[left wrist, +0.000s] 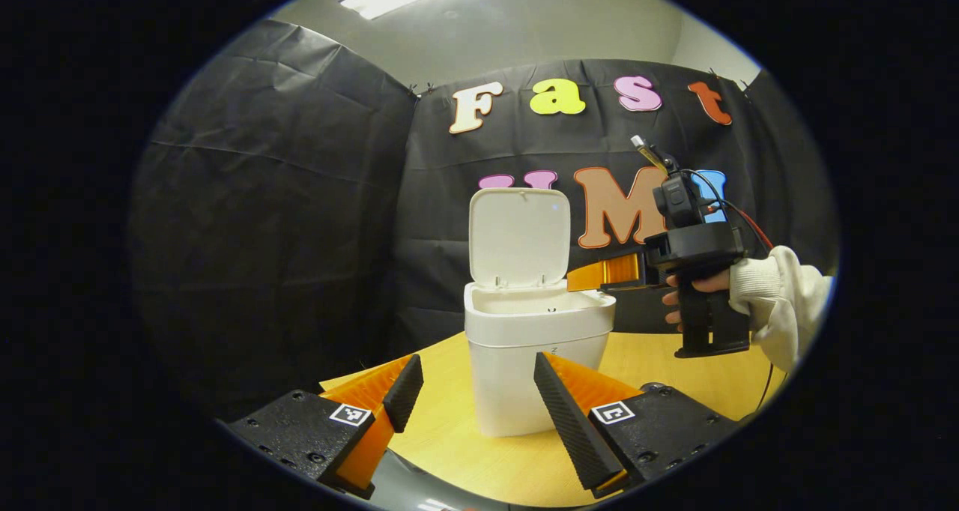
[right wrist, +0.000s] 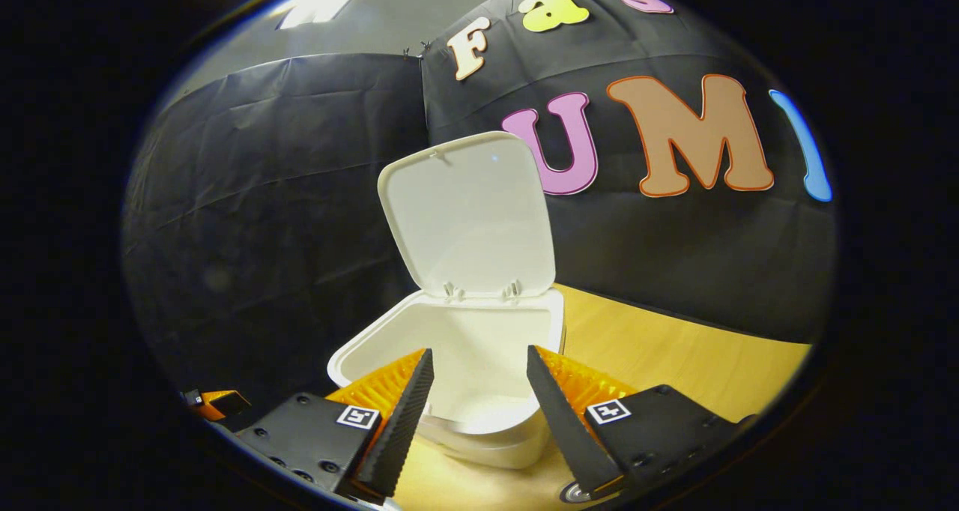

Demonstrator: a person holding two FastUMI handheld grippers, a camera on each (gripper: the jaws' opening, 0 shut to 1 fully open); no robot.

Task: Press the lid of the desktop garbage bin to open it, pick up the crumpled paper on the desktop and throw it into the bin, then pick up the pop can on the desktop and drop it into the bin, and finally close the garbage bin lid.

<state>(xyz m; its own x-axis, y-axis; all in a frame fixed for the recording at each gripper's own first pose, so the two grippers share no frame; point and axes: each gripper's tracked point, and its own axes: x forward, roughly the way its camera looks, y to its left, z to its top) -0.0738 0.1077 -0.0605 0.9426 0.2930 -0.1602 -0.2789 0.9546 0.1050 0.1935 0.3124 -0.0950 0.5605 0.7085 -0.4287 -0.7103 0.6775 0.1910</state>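
The garbage bin (left wrist: 536,346) stands on the wooden worktop (left wrist: 464,436) in the left gripper view, white and square-shouldered, straight ahead of the left tool (left wrist: 479,395). Its lid (left wrist: 518,237) is up, standing nearly vertical on the hinge at the back rim, the mouth wide open. The left tool's fingers are spread with nothing between them, and the bin's body sits framed in that gap, a little beyond the tips.

Over on the right of that view the right tool (left wrist: 599,273) hangs in the air, held by a hand (left wrist: 693,297) in a pale sleeve (left wrist: 783,301). Its fingers point in over the bin's right rim, level with the opening. From this side I can't tell how its fingers stand.

From the right gripper view, though, it's plain: the right tool (right wrist: 479,380) is spread apart and carries nothing. It looks down from above into the garbage bin (right wrist: 449,346), and the pale inside of the bin shows between its fingers. The lid (right wrist: 468,215) rises just behind the opening, leaning back toward the booth wall. Bare worktop (right wrist: 674,361) runs off to the right of the bin. At the low left edge a bit of the left tool (right wrist: 217,404) peeks in.
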